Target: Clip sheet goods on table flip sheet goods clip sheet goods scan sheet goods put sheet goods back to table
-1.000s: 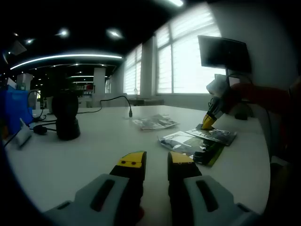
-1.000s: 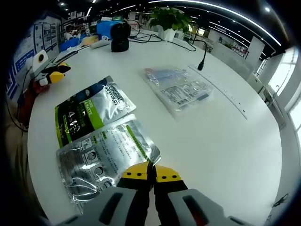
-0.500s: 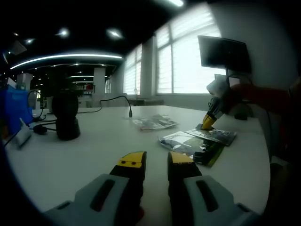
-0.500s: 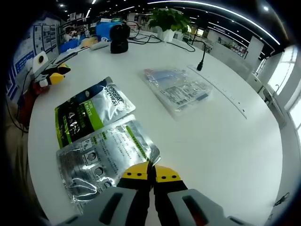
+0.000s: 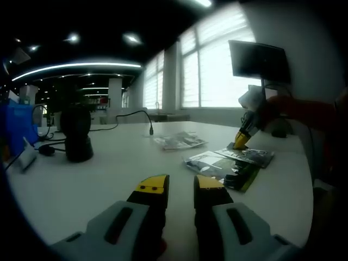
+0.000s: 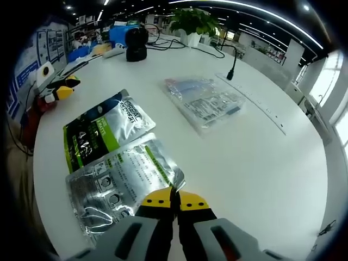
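Observation:
A silver foil pouch (image 6: 117, 187) lies flat on the white table (image 6: 261, 163), and my right gripper (image 6: 174, 198) is shut on its near corner. Beside it lies a green and silver pouch (image 6: 103, 130), with a clear packet (image 6: 204, 103) farther off. In the left gripper view, my left gripper (image 5: 179, 187) stands open just above the table with nothing between its fingers. From there the right gripper (image 5: 240, 142) shows at the edge of the silver pouch (image 5: 249, 156), next to the green pouch (image 5: 225, 171) and the clear packet (image 5: 178, 141). The left gripper (image 6: 58, 89) appears at the table's left edge.
A black round device (image 5: 76, 133) stands on the table at the left, with a cable (image 5: 133, 115) behind it. A potted plant (image 6: 193, 24) and a blue box (image 6: 119, 33) sit at the far end. A dark monitor (image 5: 258, 61) hangs by the windows.
The right gripper view has shifted very slightly. The pouches and the left gripper have not moved.

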`<state>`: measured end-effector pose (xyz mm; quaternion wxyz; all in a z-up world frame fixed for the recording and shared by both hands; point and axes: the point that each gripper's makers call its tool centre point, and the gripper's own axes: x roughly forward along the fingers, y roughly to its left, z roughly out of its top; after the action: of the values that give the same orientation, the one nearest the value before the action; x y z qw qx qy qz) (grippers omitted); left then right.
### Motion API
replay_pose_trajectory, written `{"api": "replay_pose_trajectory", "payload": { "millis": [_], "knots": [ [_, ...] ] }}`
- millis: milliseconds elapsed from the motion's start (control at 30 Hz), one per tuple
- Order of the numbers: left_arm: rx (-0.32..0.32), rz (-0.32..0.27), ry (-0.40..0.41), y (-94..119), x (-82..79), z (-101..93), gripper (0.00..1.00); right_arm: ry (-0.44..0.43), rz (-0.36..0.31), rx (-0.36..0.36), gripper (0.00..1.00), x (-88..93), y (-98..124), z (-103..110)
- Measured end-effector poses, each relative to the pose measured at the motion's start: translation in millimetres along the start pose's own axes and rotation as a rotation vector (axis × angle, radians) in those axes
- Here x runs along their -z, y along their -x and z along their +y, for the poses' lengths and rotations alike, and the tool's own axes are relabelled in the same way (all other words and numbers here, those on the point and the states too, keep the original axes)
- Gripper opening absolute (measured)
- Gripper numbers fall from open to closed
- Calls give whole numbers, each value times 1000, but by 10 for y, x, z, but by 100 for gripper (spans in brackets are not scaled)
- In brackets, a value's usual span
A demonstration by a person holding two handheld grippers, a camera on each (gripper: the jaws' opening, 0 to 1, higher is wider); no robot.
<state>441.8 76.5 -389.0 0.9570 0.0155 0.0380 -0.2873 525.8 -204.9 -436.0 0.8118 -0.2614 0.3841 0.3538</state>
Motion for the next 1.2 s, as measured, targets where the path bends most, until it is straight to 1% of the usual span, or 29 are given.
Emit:
{"api": "replay_pose_trajectory", "payload": {
  "millis": [133,200,367,500,600,667,767,1100,1200],
  "knots": [
    [-2,1,-2,-1,0,0,11,-15,3,10,0,18,60,-61],
    [-1,-1,-1,1,-2,0,11,-36,-22,19,0,-18,129,-89],
    [-1,1,-6,0,2,-7,11,-56,-44,44,0,-45,271,-116],
    [-2,4,-10,-2,9,-7,11,-137,-96,39,0,-106,397,-144],
    [-3,6,-9,-5,14,-2,11,-153,-138,43,0,-198,534,-147],
    [-3,7,-11,-7,17,-1,11,-139,-162,41,0,-255,622,-109],
    [-4,8,-13,-6,20,-2,11,-158,-203,31,0,-343,744,-62],
    [-3,11,-17,-7,19,2,11,-156,-297,6,0,-557,1109,140],
    [-3,11,-19,-8,17,3,11,-168,-333,-8,0,-669,1246,219]
  ]
}}
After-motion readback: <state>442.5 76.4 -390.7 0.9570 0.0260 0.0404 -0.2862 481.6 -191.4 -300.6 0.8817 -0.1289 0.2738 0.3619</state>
